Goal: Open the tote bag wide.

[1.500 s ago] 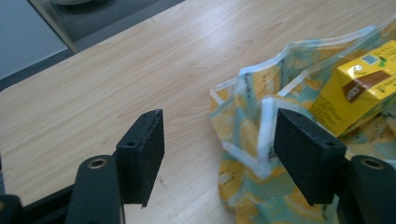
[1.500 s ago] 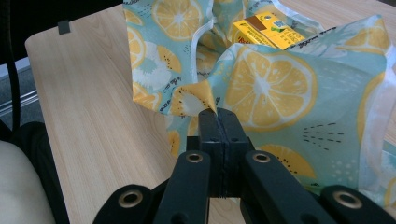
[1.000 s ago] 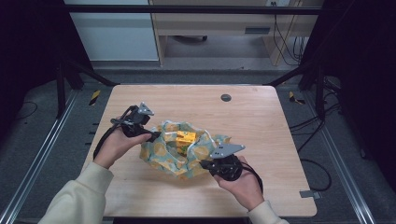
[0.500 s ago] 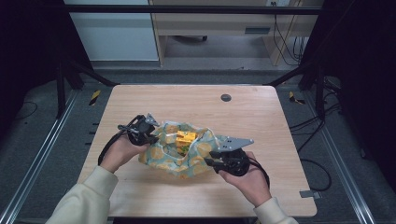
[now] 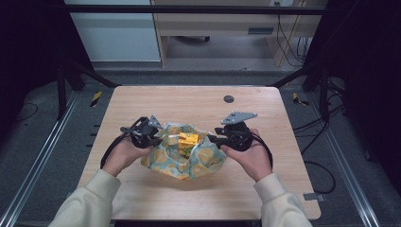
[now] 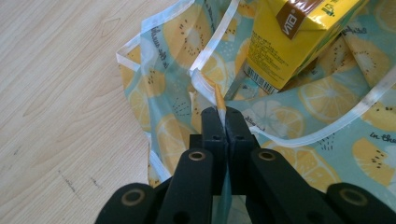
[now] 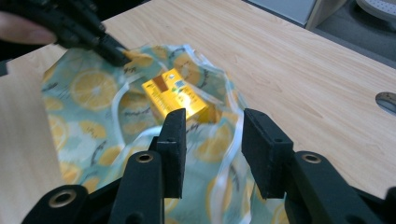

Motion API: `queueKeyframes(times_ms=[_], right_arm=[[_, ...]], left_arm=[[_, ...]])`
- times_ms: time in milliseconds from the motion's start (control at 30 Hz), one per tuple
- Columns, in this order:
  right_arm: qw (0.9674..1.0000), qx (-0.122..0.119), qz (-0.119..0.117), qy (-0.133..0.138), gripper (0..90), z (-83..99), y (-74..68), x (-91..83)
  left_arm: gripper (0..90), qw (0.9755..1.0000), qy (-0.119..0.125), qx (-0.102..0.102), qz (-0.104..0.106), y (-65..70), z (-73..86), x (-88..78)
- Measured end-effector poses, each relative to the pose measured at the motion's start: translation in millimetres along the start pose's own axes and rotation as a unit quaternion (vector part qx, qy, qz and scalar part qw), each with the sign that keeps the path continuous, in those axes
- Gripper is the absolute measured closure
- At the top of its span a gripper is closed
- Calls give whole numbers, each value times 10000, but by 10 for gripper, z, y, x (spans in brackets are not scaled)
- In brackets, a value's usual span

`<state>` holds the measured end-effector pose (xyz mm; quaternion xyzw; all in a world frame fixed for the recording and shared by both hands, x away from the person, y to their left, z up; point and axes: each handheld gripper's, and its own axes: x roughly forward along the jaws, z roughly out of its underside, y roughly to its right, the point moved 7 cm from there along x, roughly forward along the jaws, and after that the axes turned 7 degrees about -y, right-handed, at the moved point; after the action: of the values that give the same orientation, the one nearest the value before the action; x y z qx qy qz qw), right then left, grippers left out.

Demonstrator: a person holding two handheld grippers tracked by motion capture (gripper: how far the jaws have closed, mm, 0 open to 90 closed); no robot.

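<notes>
A teal bag printed with lemon slices (image 5: 189, 158) lies on the wooden table (image 5: 198, 101) with its mouth gaping. A yellow drink carton (image 5: 188, 139) sits inside it, also seen close up as the carton (image 6: 292, 37) and the carton (image 7: 175, 95). My left gripper (image 5: 158, 133) is shut on the bag's left rim; its jaws pinch the white-edged rim fold (image 6: 219, 100). My right gripper (image 5: 213, 139) stands open at the bag's right side, and the bag's white-trimmed edge (image 7: 233, 144) passes between its jaws. The left gripper (image 7: 116, 56) holds the far rim in the right gripper view.
A small dark round hole (image 5: 229, 99) lies in the tabletop behind the bag. Bare wood lies all around the bag. Black frame rails and loose cables (image 5: 312, 127) run along the table's sides on the floor.
Both hands have shifted: the left gripper has drawn the bag's left rim outward, and the right gripper has risen from the bag's lower right to its right rim.
</notes>
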<state>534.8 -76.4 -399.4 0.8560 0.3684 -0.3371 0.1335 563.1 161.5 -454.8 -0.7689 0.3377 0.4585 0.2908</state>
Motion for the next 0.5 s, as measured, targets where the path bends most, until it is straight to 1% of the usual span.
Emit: queueKeyframes(times_ms=[100,233,367,400,433,500], right_arm=[[9999,36,41,-150,561,-53,34,109],[9993,134,96,-340,527,-63,88,250],[9982,213,99,-550,491,6,137,329],[9982,213,99,-550,491,6,137,329],[9979,168,47,-628,483,57,134,349],[9976,173,-17,-665,486,97,128,353]], left_arm=[[893,10000,33,-8,-12,1,-6,-9],[894,10000,59,-10,-22,-8,-6,-27],[894,10000,80,-12,-48,-21,-3,-47],[894,10000,80,-12,-48,-21,-3,-47],[894,10000,68,1,-65,-25,0,-46],[894,9999,73,1,-75,-28,0,-45]])
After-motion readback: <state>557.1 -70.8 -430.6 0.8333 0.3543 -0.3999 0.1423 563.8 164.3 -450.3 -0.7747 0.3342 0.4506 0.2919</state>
